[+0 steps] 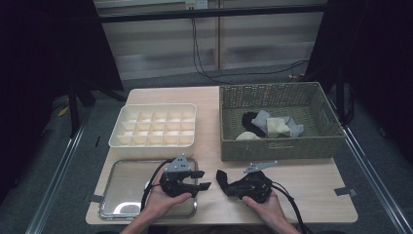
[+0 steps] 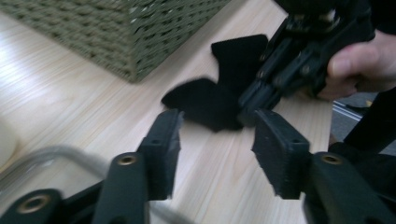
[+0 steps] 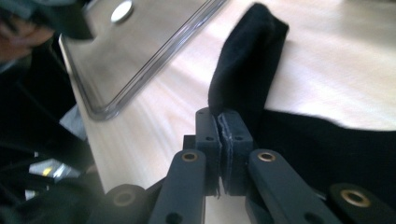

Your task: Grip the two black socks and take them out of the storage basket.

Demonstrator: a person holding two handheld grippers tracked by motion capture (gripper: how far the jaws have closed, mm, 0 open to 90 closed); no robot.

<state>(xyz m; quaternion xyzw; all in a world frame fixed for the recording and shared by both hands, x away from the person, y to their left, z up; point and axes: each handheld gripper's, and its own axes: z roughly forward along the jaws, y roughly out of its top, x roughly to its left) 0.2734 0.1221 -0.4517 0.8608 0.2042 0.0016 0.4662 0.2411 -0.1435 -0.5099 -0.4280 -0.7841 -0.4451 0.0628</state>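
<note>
While both hands work at the table's near edge, per view:
high view: left gripper (image 1: 203,180) over steel tray (image 1: 122,195) corner, jaws apart, nothing between; right gripper (image 1: 229,187) clenched on black sock (image 1: 223,178), which lies on the wood between the two grippers.
containers: wicker basket (image 1: 277,141) holds black, grey and cream socks, count unclear; white divider box (image 1: 127,141) cells look bare.
left gripper view: jaws released, gap aimed at sock (image 2: 210,100) just beyond, not touching; right gripper (image 2: 252,109) nips sock's far edge; basket corner (image 2: 116,42) at top.
right gripper view: pads (image 3: 208,135) pinched tight on sock (image 3: 247,65) fabric, sock folds upright; tray rim (image 3: 154,60) beside.
hard to make out: sock's full shape, dark on dark.
</note>
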